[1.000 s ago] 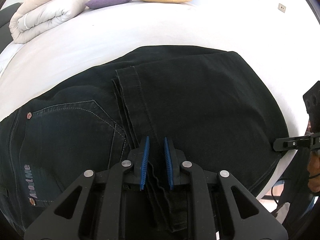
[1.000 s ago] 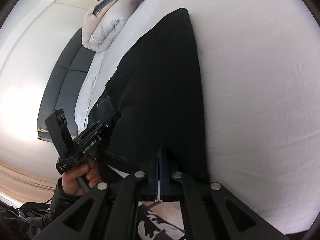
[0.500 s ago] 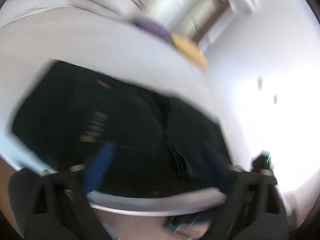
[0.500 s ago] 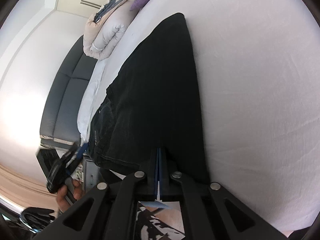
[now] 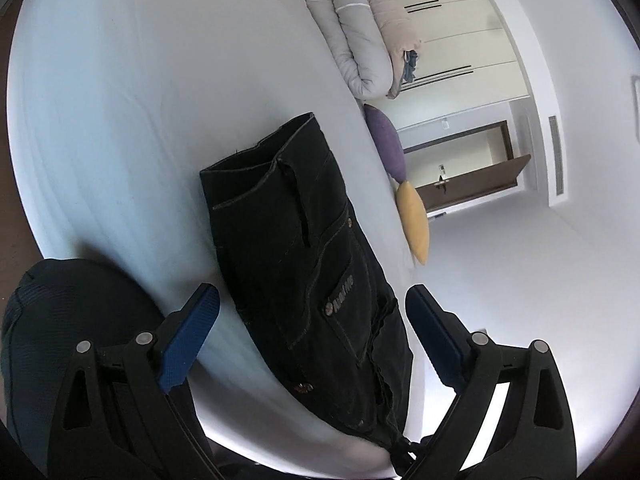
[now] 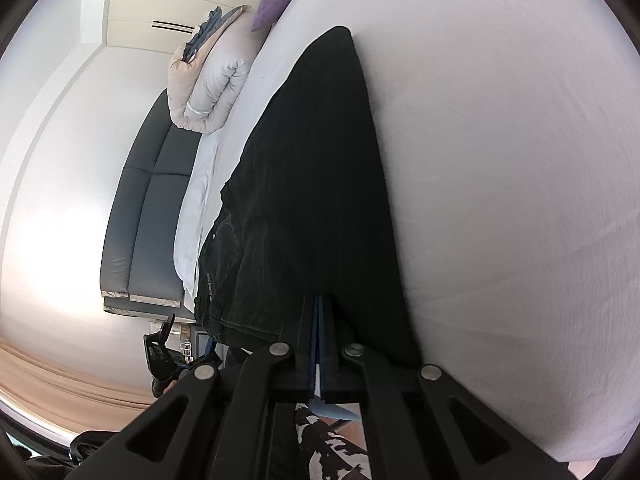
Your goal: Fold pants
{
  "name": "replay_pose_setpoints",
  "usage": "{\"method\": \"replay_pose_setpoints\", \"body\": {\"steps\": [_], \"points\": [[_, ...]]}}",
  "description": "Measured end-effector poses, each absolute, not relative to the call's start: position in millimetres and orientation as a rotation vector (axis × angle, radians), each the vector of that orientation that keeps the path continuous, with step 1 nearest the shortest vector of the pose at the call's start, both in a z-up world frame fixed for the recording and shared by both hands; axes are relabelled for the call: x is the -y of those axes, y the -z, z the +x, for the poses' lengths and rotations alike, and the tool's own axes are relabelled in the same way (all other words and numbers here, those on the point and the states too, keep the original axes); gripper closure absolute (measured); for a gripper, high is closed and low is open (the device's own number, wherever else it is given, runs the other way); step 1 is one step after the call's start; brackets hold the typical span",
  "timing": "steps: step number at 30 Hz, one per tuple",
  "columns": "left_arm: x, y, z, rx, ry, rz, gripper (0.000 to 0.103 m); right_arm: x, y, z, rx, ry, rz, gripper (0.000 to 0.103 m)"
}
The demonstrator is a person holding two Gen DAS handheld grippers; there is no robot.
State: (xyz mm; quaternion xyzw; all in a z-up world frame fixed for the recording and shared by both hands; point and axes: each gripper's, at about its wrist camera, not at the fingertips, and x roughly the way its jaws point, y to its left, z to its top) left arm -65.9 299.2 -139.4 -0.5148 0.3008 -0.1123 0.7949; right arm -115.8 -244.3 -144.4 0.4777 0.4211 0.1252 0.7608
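The black jeans (image 5: 304,264) lie folded on the white bed (image 5: 120,100), waistband toward the far side, back pocket and label up. My left gripper (image 5: 312,320) is open and empty, held above the near edge of the jeans, not touching them. In the right wrist view the jeans (image 6: 316,184) stretch away as a long dark strip. My right gripper (image 6: 319,308) is shut on the near edge of the jeans at the bed's edge. The left gripper (image 6: 164,356) shows small at lower left, off the bed.
A rolled beige duvet (image 5: 360,40), a purple pillow (image 5: 386,140) and a yellow pillow (image 5: 414,216) lie along the bed's far side. A dark sofa (image 6: 144,208) stands beyond the bed. A dark cushion-like shape (image 5: 60,352) sits at lower left.
My left gripper let go of the jeans' hem, opened wide and swung back off the bed. My right gripper stayed shut on the jeans' edge, nearly still.
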Motion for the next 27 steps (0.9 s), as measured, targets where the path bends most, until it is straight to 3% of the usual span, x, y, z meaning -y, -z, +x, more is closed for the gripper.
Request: {"method": "replay_pose_setpoints", "body": {"steps": [8, 16, 27], "points": [[-314.9, 158.1, -57.7, -0.618, 0.263, -1.191, 0.021, 246.7, 145.1, -114.9, -0.925, -0.277, 1.049, 0.103], [-312.3, 165.5, -55.7, -0.601, 0.271, -1.249, 0.049, 246.8, 144.6, -115.4, -0.922, -0.278, 1.045, 0.103], [-304.0, 166.3, -46.2, -0.62, 0.243, -1.245, 0.049, 246.7, 142.7, -115.7, -0.925, -0.274, 1.037, 0.103]]}}
